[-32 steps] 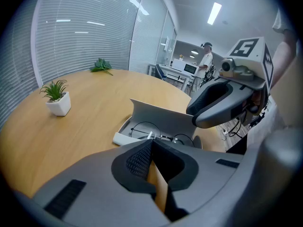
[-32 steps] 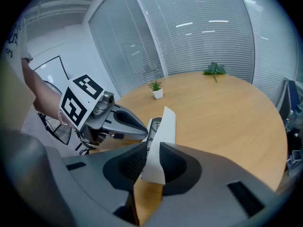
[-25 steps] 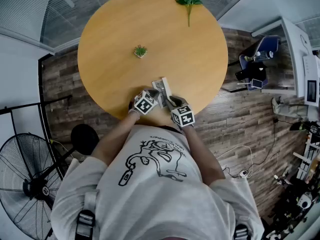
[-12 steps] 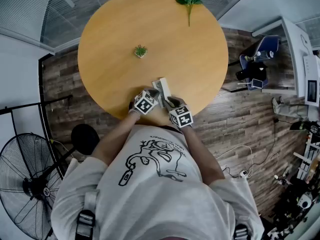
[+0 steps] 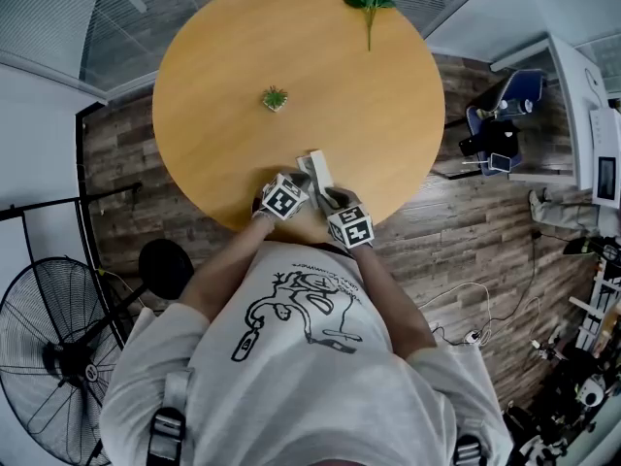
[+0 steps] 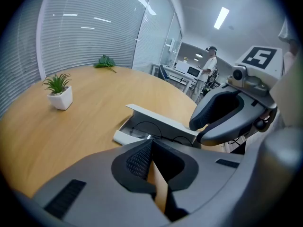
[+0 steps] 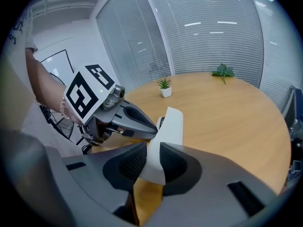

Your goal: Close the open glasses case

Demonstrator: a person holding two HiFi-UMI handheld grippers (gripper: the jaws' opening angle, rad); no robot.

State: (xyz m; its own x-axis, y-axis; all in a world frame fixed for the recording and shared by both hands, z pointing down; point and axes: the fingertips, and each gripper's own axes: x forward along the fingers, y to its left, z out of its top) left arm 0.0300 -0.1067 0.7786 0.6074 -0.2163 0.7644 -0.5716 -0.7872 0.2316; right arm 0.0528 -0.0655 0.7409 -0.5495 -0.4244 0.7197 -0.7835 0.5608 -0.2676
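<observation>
on the table, glasses case points away from the person — right gripper pinches lid, left gripper closed.

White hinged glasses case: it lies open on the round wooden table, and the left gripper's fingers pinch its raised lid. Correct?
No. The white hinged glasses case does lie open on the round wooden table, but the fingers of the right gripper pinch its raised lid, as the right gripper view shows. The fingers of the left gripper are together on nothing.
</observation>
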